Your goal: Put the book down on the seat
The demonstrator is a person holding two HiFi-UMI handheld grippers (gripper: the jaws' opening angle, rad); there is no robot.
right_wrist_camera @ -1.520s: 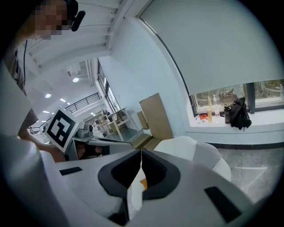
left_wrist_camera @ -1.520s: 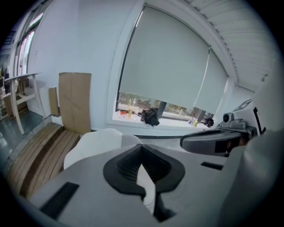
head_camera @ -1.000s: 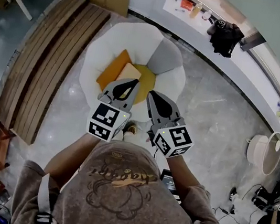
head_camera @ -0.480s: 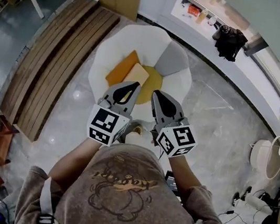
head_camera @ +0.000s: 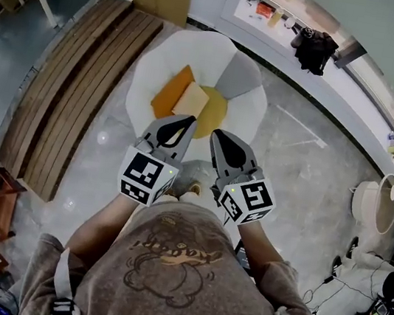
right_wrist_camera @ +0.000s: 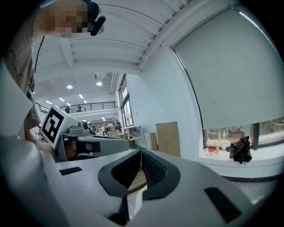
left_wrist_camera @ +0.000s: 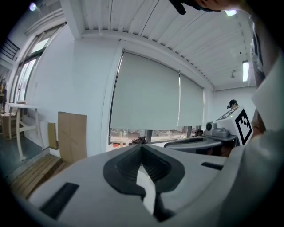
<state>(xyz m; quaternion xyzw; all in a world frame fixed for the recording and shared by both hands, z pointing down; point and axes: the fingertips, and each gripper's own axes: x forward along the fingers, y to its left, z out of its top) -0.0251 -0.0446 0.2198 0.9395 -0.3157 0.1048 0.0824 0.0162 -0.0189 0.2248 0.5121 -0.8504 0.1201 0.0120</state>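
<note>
You wear a brownish-grey shirt (head_camera: 170,276) with a brown drawing and grey straps (head_camera: 63,280). Your left gripper (head_camera: 188,118) and right gripper (head_camera: 216,133) are grey, with black pads (head_camera: 175,128) and black-and-white marker cubes (head_camera: 145,176).

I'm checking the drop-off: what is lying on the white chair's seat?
A tan book seems to partly overlap an orange flat item on the yellow seat. Anything beneath those two is covered.

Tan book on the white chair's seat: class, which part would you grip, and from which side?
Probably the near edge of the tan book, reached from the open front of the chair. It lies roughly flat, so jaws must pinch across its thin edge, and the raised back and sides wall off other approaches.
</note>
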